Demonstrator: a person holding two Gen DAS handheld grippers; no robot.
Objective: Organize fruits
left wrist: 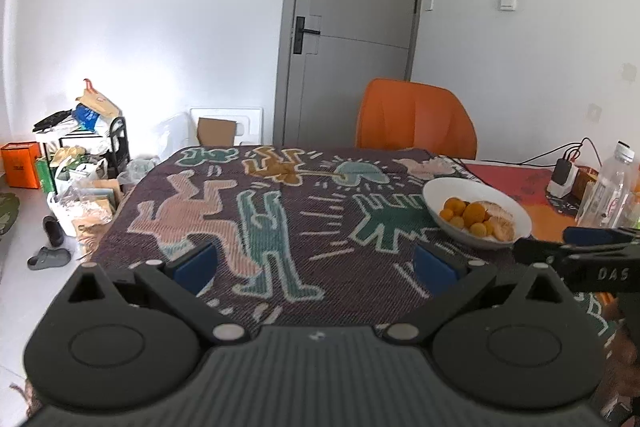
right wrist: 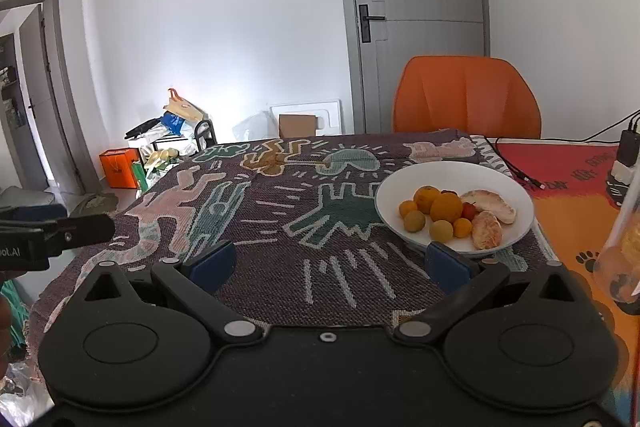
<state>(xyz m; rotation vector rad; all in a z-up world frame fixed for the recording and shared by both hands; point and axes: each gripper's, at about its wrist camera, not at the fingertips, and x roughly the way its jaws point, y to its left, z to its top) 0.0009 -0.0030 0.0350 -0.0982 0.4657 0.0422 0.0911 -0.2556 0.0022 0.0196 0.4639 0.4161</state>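
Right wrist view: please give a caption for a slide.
Open right gripper faces a white bowl of fruits on a patterned tablecloth.

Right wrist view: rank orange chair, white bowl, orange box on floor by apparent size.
Largest to smallest as they appear:
1. orange chair
2. white bowl, though it sits nearer the camera, so true size is unsure
3. orange box, farthest away

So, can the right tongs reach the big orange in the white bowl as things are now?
Probably yes. The right tongs are open and empty, the white bowl sits just ahead, and the big orange lies on top with nothing over it.
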